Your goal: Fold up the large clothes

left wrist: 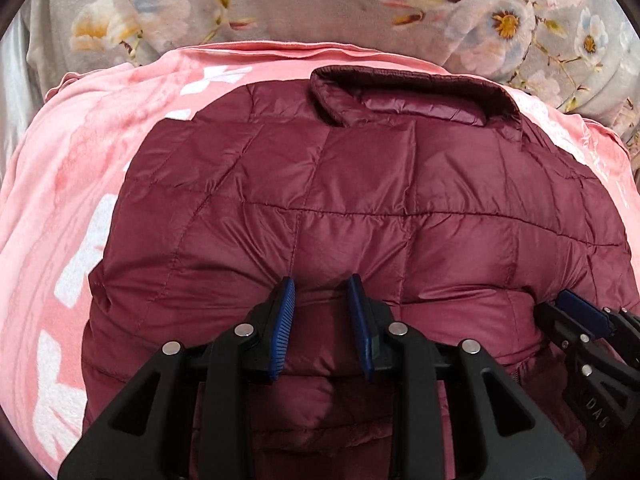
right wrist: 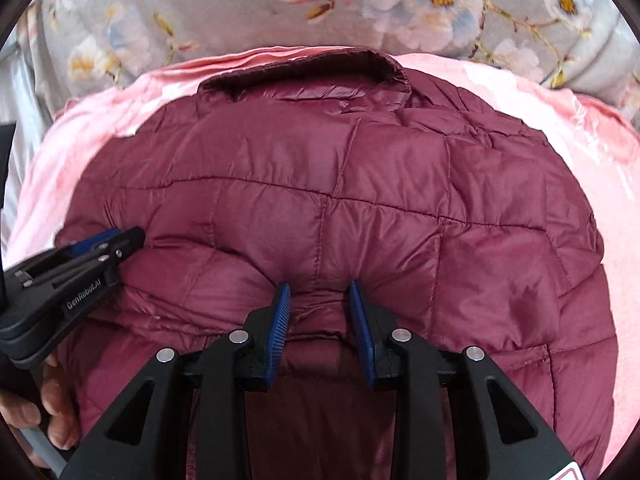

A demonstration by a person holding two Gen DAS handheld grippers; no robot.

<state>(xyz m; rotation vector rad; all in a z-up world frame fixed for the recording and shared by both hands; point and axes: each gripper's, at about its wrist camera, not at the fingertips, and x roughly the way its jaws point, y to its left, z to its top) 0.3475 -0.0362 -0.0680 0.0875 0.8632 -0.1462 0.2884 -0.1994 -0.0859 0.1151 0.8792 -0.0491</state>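
A maroon quilted puffer jacket [left wrist: 360, 208] lies folded on a pink blanket [left wrist: 60, 184]. Left gripper [left wrist: 322, 292] and right gripper [right wrist: 320, 296] seem released, jaws apart, fabric bulging between.

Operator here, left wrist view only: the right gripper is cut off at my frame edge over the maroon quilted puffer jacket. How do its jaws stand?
Observer: The right gripper has its jaws apart, a ridge of the maroon quilted puffer jacket between its blue pads.
Operator: What's behind my left gripper?
Observer: Below the left gripper, a hand wraps its grey handle.
Operator: And past the jacket's right edge?
Observer: The pink fleece blanket shows along that whole edge.
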